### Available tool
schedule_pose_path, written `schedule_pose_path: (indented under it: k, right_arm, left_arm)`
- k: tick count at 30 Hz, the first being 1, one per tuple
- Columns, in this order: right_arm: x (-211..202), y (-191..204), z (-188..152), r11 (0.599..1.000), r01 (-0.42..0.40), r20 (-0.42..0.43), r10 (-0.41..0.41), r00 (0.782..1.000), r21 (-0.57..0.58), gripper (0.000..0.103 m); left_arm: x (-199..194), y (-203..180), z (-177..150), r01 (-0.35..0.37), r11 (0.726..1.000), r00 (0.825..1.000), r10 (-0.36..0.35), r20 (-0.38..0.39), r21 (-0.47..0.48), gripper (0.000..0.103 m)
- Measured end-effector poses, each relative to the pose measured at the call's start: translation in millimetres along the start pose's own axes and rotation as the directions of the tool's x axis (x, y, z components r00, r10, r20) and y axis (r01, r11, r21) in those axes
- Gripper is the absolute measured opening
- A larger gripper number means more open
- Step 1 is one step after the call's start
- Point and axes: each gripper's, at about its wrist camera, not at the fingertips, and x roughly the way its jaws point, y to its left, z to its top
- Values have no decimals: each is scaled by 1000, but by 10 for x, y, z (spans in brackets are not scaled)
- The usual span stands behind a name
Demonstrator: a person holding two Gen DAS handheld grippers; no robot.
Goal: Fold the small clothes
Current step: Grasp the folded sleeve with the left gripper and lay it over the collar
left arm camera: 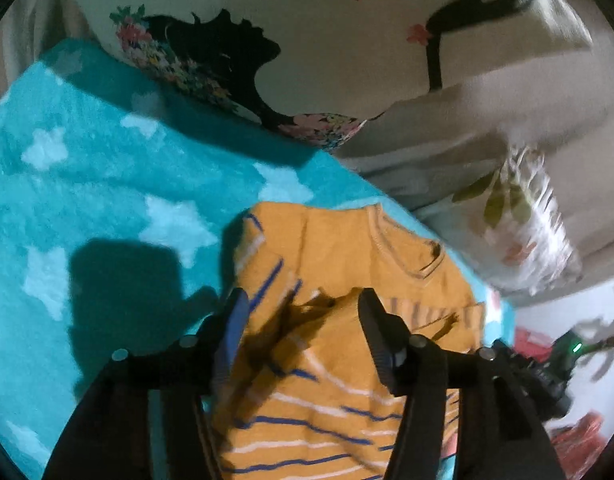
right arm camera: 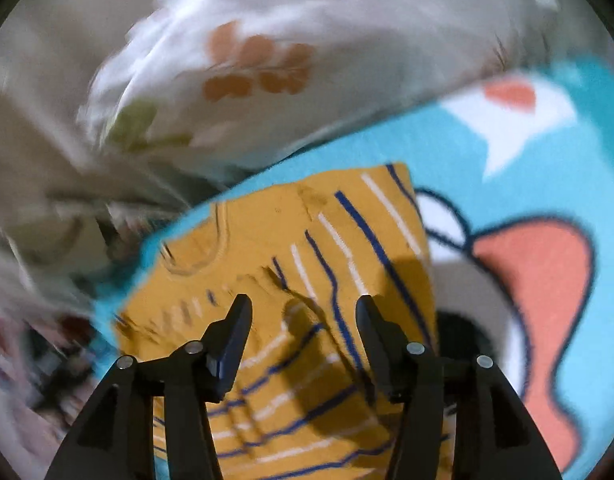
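- Mustard striped sweater (left arm camera: pixel 339 360) lies flat on turquoise blanket (left arm camera: pixel 87 184), beside floral pillows (left arm camera: pixel 487 184).
- Left gripper (left arm camera: pixel 303 300) hangs above it, jaws spread, pinching nothing.
- Right gripper (right arm camera: pixel 303 304) likewise spread, empty.

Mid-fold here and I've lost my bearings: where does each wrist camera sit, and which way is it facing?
Left wrist: on the left gripper, angled down at the mustard striped sweater on the teal star blanket, printed pillow behind; its two open fingers show.
Right wrist: on the right gripper, angled down at the sweater on teal cartoon fabric; its two open fingers show.
Shared: the sweater.
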Motion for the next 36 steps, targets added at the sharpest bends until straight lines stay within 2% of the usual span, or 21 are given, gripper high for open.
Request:
schedule_pose_path:
  k: [3, 5, 7, 9, 10, 11, 12, 13, 16, 21, 25, 28, 30, 33, 36]
  right_arm:
    - [157, 124, -19, 994, 29, -51, -35, 998, -105, 59]
    - [315, 233, -30, 988, 47, -68, -57, 996, -147, 59]
    - [502, 335, -48, 978, 71, -82, -89, 993, -196, 59]
    - [621, 336, -66, 969, 90, -91, -114, 989, -229, 59]
    - [672, 356, -72, 966, 94, -97, -120, 988, -241, 56]
    - [708, 355, -79, 965, 86, -111, -116, 987, -247, 34]
    - [742, 380, -78, 971, 58, -133, -90, 987, -231, 23]
    - [719, 369, -63, 979, 19, -150, -50, 987, -202, 13]
    - [547, 391, 14, 985, -2, -113, -18, 993, -174, 9]
    - [375, 286, 261, 991, 68, -16, -70, 997, -114, 9]
    - [613, 237, 294, 985, 147, -26, -150, 988, -89, 9]
    - [829, 191, 234, 976, 201, -56, -206, 977, -89, 9]
    - [839, 175, 217, 975, 206, -39, -210, 977, -83, 10]
    - [805, 193, 250, 975, 199, -54, -205, 977, -96, 16]
    - [556, 173, 307, 979, 186, -7, -187, 982, -86, 29]
  left_arm:
    - [49, -48, -69, -15, 995, 1000, 17, -20, 94, 60]
    - [138, -99, -132, -3, 987, 999, 12, -53, 161, 68]
    - [250, -154, -182, 7, 977, 997, 9, -78, 214, 68]
    - [389, -181, -204, -36, 968, 994, 60, -88, 249, 68]
    - [434, -182, -206, -58, 965, 992, 85, -92, 257, 57]
    - [465, -188, -201, -80, 962, 990, 108, -94, 262, 32]
    - [485, -197, -187, -98, 959, 987, 129, -100, 267, 20]
    - [481, -198, -173, -97, 959, 986, 129, -105, 266, 15]
    - [439, -231, -87, -88, 962, 988, 117, -98, 259, 11]
    - [530, -218, 56, -91, 969, 989, 114, -90, 228, 11]
    - [680, -122, 128, -69, 985, 990, 87, -113, 157, 11]
    - [686, -114, 148, -53, 986, 991, 71, -114, 158, 14]
    - [676, -92, 147, -46, 986, 991, 66, -118, 158, 20]
    - [577, -58, 135, -46, 986, 991, 65, -114, 162, 31]
    - [423, -48, 84, -65, 985, 993, 79, -83, 160, 43]
